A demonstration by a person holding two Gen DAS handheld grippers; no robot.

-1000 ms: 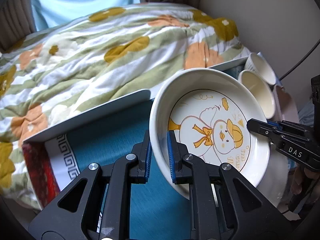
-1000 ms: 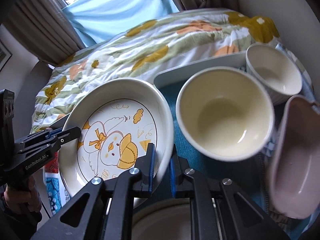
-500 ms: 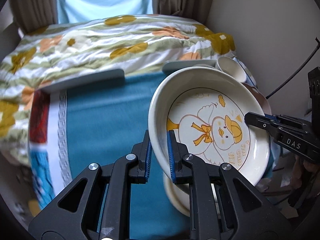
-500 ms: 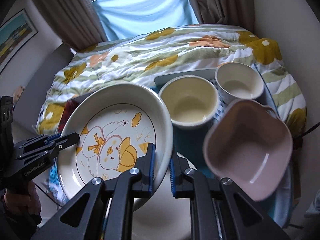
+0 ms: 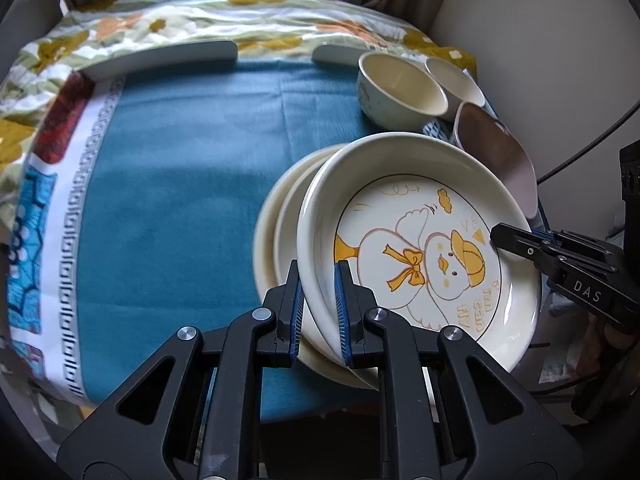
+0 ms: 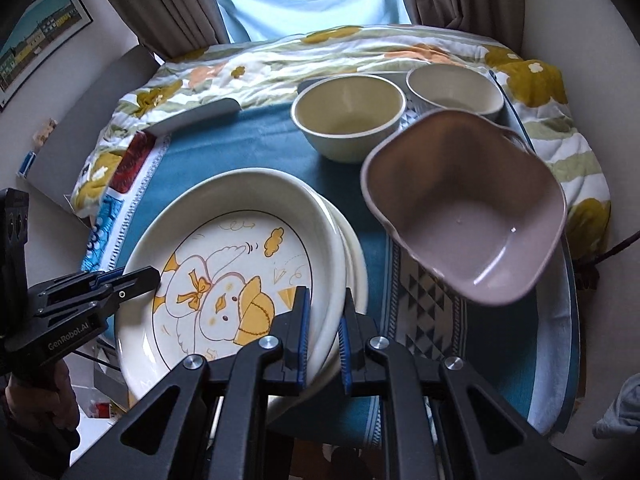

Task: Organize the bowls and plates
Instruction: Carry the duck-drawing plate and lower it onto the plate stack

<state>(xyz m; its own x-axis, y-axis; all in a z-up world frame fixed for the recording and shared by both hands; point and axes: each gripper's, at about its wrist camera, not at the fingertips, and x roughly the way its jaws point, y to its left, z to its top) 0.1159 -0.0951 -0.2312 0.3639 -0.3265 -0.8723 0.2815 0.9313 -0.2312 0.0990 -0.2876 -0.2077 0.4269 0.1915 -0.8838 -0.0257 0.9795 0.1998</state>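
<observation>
Duck plate (image 5: pixel 420 248): a cream, deep-rimmed oval dish with a thin dark ring around its well, printed with a cartoon duck in a yellow cap and orange bow, small yellow clouds and orange lettering. It is held tilted, its printed face turned up, above plain cream plates (image 5: pixel 276 232) stacked on the blue cloth (image 5: pixel 180 208). In the right wrist view its long axis runs from lower left to upper right.

Left gripper (image 5: pixel 319 304): jaws closed on the near rim of the duck plate, blue pads on both faces of the rim.

Right gripper (image 6: pixel 323 330): jaws likewise clamped on the opposite rim, so the plate hangs between the two tools.

Beyond the plates on the cloth: a cream bowl (image 6: pixel 348 116), a white bowl (image 6: pixel 454 90) beside it, and a mauve squarish bowl (image 6: pixel 468 208). A floral quilt (image 6: pixel 360 56) lies behind.
</observation>
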